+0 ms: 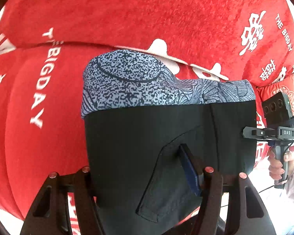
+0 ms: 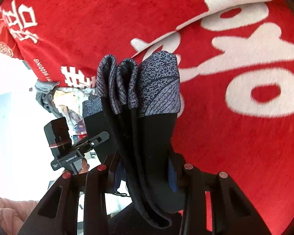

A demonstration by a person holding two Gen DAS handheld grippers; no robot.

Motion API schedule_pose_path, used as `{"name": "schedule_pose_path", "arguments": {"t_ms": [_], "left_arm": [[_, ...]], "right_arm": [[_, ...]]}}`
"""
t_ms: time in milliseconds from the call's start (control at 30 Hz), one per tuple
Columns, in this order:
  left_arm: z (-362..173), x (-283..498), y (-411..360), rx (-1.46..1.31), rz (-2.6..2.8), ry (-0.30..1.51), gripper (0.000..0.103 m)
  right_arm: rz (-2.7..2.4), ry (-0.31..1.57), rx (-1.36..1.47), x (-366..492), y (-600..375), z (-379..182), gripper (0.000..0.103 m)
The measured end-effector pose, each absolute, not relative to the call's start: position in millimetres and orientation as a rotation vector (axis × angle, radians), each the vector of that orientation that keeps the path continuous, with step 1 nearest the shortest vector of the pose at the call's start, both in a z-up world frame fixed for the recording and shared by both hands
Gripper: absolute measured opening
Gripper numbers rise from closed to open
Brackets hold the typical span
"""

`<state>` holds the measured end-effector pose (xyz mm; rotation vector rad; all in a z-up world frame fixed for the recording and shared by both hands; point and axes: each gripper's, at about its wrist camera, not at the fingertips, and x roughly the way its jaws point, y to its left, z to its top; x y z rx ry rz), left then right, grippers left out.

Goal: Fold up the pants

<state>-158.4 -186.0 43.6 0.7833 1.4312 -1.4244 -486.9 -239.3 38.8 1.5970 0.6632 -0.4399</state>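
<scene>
The pants point(image 1: 166, 137) are black with a grey-blue patterned band at the far end and are folded into a thick stack. They hang above a red blanket point(image 1: 127, 9). My left gripper point(image 1: 147, 176) is shut on the near edge of the stack. My right gripper point(image 2: 145, 170) is shut on the stack's layered edge point(image 2: 147, 137), where several folds show side by side. The right gripper also shows in the left wrist view point(image 1: 250, 133) clamped on the pants' right edge. The left gripper shows in the right wrist view point(image 2: 102, 137) on the left edge.
The red plush blanket point(image 2: 225, 137) with white characters and "THE BIG DAY" lettering point(image 1: 41, 78) covers the surface below. A pile of other clothes point(image 2: 54, 99) lies past the blanket's edge. A red patterned cushion point(image 1: 284, 98) sits at the right.
</scene>
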Motion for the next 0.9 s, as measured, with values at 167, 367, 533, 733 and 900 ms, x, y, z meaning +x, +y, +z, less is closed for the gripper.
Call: {"name": "schedule_pose_path", "arguments": {"t_ms": [167,367,533,733,900], "left_arm": [[43.7,-140.6,-157.0,0.804,-1.412,1.427,0.066],[12.7,-104.5,-124.3,0.840,-1.397,1.454,0.066],[-20.7,-75.1,-113.9,0.799,-1.330,1.481,0.090],[-14.2,-69.0,-109.3,0.809,-1.328,1.440,0.093],[8.7,-76.3,-97.5,0.931,-1.248,1.285,0.093]], "right_arm": [[-0.460,0.653,1.612,-463.2,-204.8,36.8,0.041],[-0.480,0.697,1.609,-439.1,-173.5,11.7,0.041],[-0.589,0.774,1.604,-429.7,-171.5,-19.9,0.047],[-0.693,0.876,1.500,-429.4,-170.1,-12.7,0.064],[-0.807,0.916,1.499,-437.0,-161.4,7.0,0.074]]}}
